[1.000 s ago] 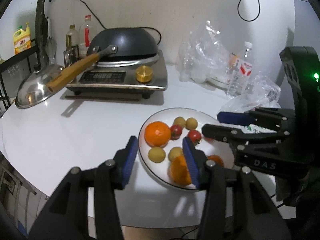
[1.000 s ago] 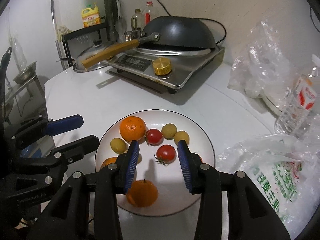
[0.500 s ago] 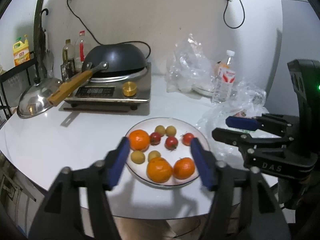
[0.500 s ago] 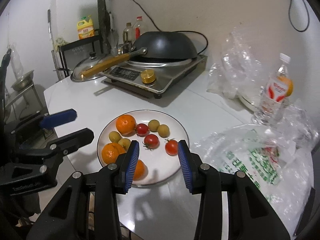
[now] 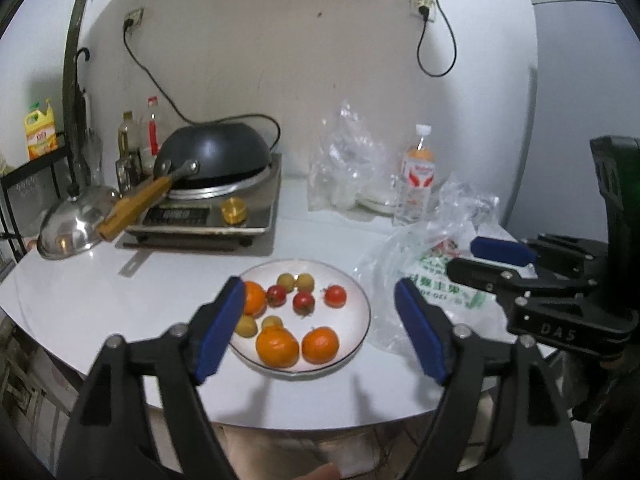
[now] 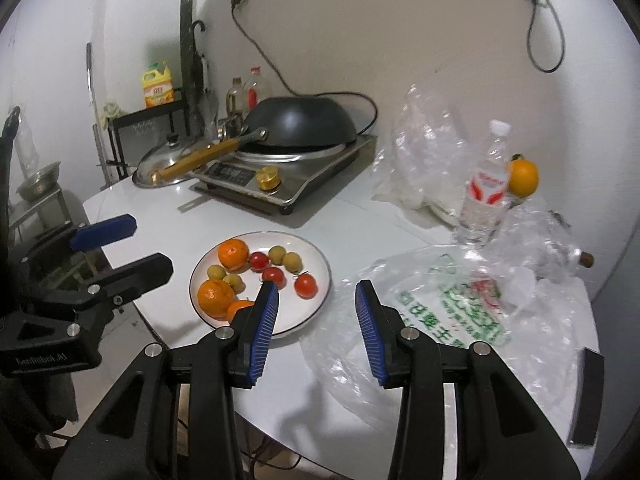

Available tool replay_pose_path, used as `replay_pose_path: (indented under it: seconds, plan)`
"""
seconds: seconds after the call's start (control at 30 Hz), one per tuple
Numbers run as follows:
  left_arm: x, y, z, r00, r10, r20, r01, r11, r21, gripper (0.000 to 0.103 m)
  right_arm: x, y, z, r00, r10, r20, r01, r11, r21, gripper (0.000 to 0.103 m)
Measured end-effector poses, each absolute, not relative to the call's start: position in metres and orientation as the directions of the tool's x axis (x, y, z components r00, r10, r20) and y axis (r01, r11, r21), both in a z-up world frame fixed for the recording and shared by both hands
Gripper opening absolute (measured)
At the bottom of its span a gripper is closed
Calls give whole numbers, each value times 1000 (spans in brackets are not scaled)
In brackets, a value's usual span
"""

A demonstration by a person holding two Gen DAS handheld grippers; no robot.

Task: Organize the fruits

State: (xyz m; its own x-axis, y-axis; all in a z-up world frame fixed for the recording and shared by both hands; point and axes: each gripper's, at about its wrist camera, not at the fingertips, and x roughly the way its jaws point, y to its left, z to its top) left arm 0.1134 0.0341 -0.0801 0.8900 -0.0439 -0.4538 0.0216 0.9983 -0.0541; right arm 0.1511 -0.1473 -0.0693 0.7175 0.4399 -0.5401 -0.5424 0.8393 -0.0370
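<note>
From the left wrist cam we're looking down our left gripper, and its jaws are opening right now with nothing between the blue pads, just air above the near rim of the white plate. The plate sits on the white table, close to its front edge, and it holds all the fruit: three oranges, three small red tomatoes and four little yellow-green fruits. The stuff is all round, so honestly there's no long axis to call; the tomatoes run in a loose row across the plate from left to right, with a pair of the yellow-green ones behind them. Off to the right we see our right gripper hanging over a printed plastic bag, and at the back a black wok sits upside down on the cooker. Switching to the right wrist cam, the right gripper has its pads parted and empty, hovering over the table between the plate and the bag. One more orange sits off behind the water bottle, well apart from the plate.
</note>
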Motion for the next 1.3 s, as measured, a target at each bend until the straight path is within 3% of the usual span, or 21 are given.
replay_pose_path:
  seconds: [0.3, 0.4, 0.83, 0.97, 1.03, 1.3]
  plan:
    - [96, 17, -40, 928, -32, -370, 24, 999, -26, 83, 122, -180, -33, 790, 415, -451, -492, 868, -64, 43]
    - [91, 12, -26, 940, -25, -339, 22, 1000, -12, 83, 112, -191, -20, 815, 407, -413, -475, 877, -70, 51]
    - [68, -7, 25, 976, -21, -215, 29, 999, 34, 85, 80, -214, 26, 876, 396, -277, -438, 892, -112, 51]
    - [62, -14, 38, 986, 9, -166, 4, 997, 77, 85, 75, -220, 36, 886, 392, -247, -428, 897, -111, 54]
    - [60, -16, 44, 989, 17, -149, -4, 996, 92, 85, 74, -223, 40, 890, 391, -233, -423, 900, -107, 61]
    - [61, -16, 51, 992, 21, -126, -10, 996, 89, 85, 78, -229, 43, 897, 381, -223, -410, 906, -103, 62]
